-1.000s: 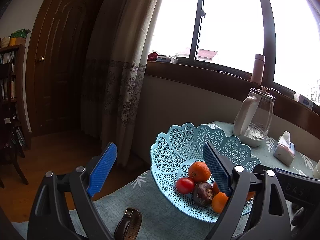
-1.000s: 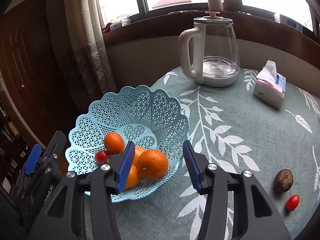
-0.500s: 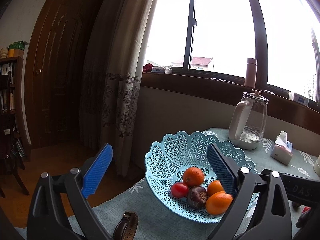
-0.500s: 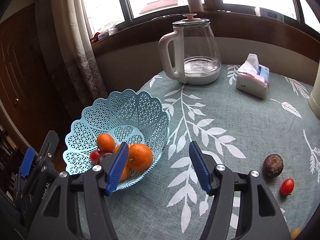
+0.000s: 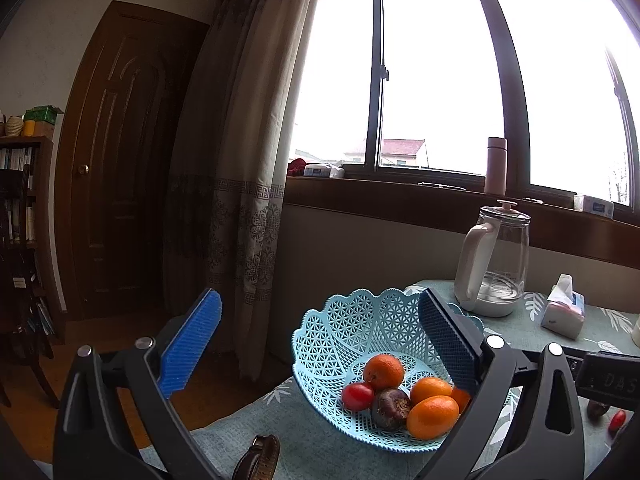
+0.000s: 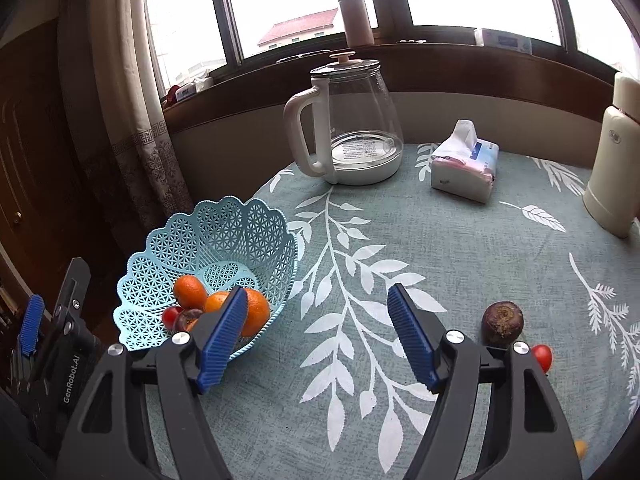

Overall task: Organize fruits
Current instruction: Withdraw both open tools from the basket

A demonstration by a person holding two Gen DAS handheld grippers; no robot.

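A light blue lattice basket (image 5: pixel 352 328) (image 6: pixel 224 232) stands at the table's left edge. It holds several oranges (image 5: pixel 434 416), a red tomato (image 5: pixel 357 396) and a dark purple fruit (image 5: pixel 390 402). My left gripper (image 5: pixel 318 300) hovers open before the basket, nothing between its fingers. My right gripper (image 6: pixel 318 292) is open over the leaf-print cloth, to the right of the basket. A loose dark purple fruit (image 6: pixel 502 322) and a cherry tomato (image 6: pixel 542 356) lie on the cloth just right of its right finger. An orange bit (image 6: pixel 580 448) peeks in at the lower right.
A glass kettle (image 6: pixel 348 120), a tissue pack (image 6: pixel 464 164) and a cream bottle (image 6: pixel 612 168) stand along the table's far side under the window. A watch strap (image 5: pixel 260 456) lies near the front left edge. Curtain and door are left, beyond the table.
Both grippers have drawn back and up from the basket, which looks smaller now. The right view has swung right, bringing the loose purple fruit and cherry tomato closer.
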